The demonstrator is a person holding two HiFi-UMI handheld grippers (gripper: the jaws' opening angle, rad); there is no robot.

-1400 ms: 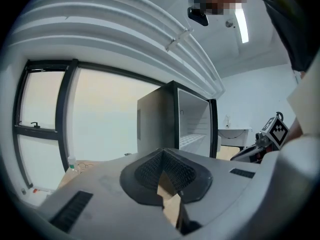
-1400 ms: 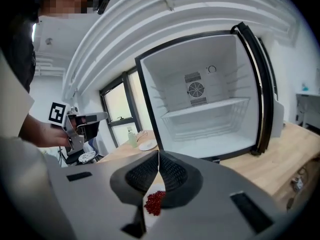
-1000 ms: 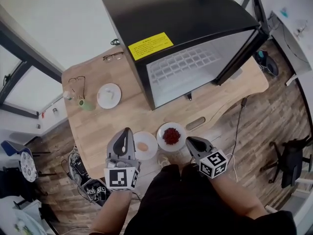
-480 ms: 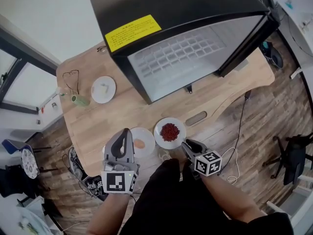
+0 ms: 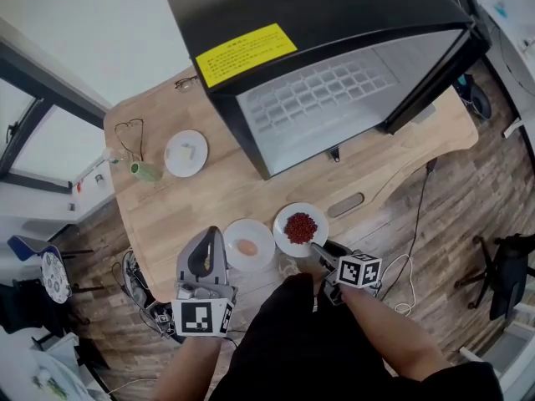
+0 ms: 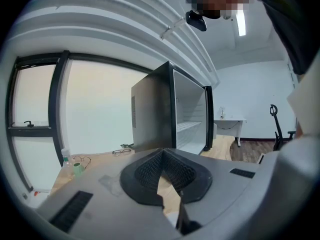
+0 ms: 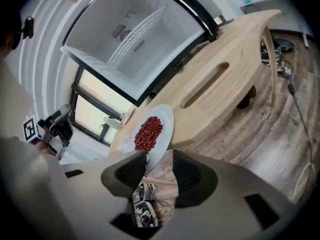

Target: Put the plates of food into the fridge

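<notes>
**Right jaws opening at the red plate**

At ten o'clock a plate (image 5: 185, 153) holds a pale bit I can't identify. My left gripper (image 5: 212, 236) is closed, empty. The middle plate (image 5: 249, 245) carries an orange lump. The red-food plate (image 5: 300, 228) sits at six o'clock from the open fridge (image 5: 334, 65), its rim between my right gripper's (image 5: 316, 247) jaws, which have just been opening.

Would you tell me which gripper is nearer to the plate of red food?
Right. The right gripper is at the near rim of the plate of red food, its jaws just opening with the rim between them. The left gripper sits beside the other plate.
</notes>
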